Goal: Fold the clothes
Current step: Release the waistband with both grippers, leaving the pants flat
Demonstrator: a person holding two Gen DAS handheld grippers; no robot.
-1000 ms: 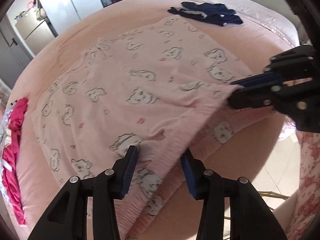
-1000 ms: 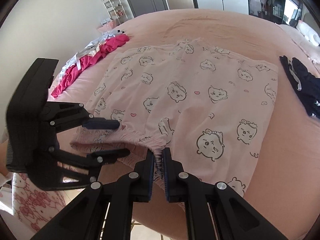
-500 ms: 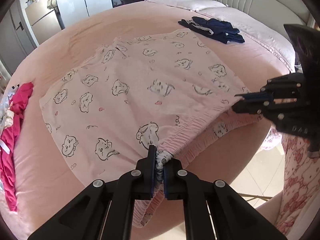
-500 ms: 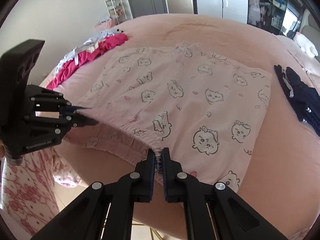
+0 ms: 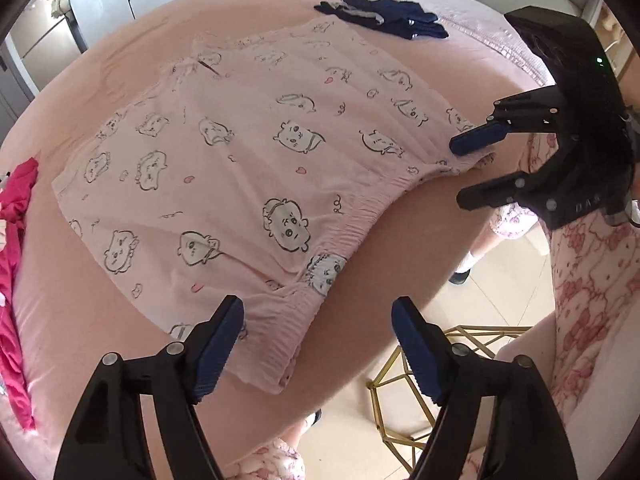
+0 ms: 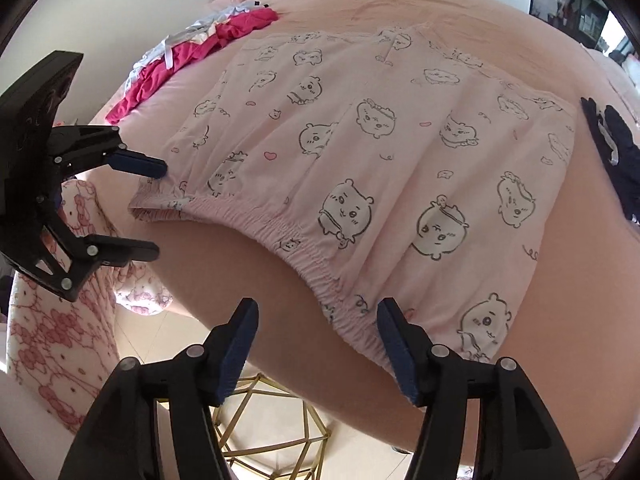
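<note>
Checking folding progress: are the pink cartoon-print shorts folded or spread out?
Spread. The pink shorts lie flat across the bed, waistband at its edge; no fold shows.

Pink bed with printed pink shorts, navy garment, magenta clothes on it.

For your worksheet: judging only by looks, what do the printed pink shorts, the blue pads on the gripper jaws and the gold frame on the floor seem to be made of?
Printed pink shorts: soft matte woven cloth, probably cotton; it creases, and the waistband gathers like elastic.
Blue pads: probably ribbed rubber or soft plastic; dull finish with fine grooves.
Gold frame: thin rods, likely metal wire with a brassy sheen.
</note>
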